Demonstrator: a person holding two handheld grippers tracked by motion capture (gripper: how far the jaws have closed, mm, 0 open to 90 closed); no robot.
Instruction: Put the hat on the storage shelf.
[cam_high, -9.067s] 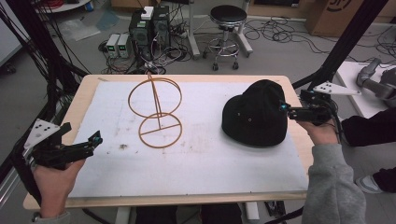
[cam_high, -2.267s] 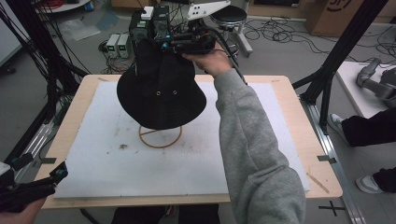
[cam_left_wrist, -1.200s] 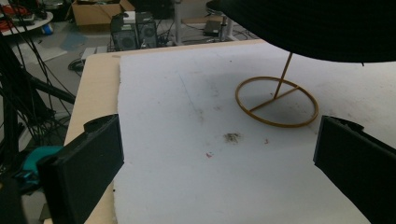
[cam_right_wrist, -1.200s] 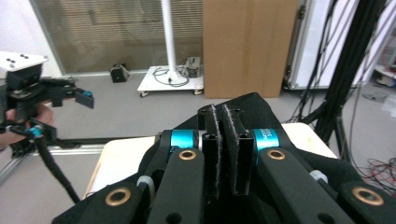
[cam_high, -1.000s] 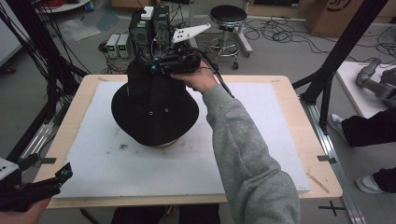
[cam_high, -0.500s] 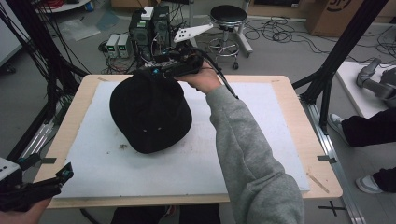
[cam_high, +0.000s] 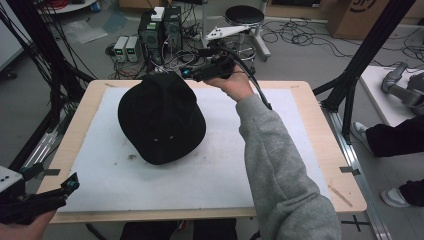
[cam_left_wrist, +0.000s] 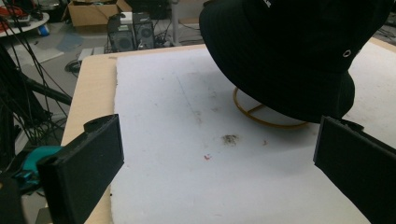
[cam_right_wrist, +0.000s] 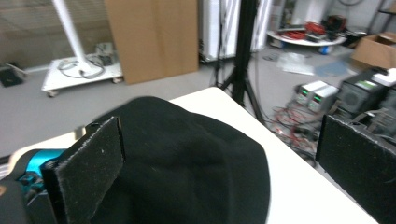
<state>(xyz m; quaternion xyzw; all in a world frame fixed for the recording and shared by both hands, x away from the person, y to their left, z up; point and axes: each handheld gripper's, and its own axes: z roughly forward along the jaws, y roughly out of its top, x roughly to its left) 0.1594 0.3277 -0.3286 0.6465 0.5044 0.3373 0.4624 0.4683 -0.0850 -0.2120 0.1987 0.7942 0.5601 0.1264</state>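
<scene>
Resting: black bucket hat (cam_high: 161, 117), matte, small eyelets, draped over gold wire stand (cam_left_wrist: 261, 114) on white surface (cam_high: 210, 175).
Right hand-held gripper (cam_high: 192, 74): jaws just spread, nothing between, beside hat.
Left hand-held gripper (cam_high: 70, 184): spread.

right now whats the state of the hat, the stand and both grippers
black hat: draped over the wire stand, let go
wire stand: upright on the white mat, covered except its base ring
right gripper: jaws just opened, nothing between them, beside the hat's top
left gripper: open, empty, at the table's near edge
</scene>
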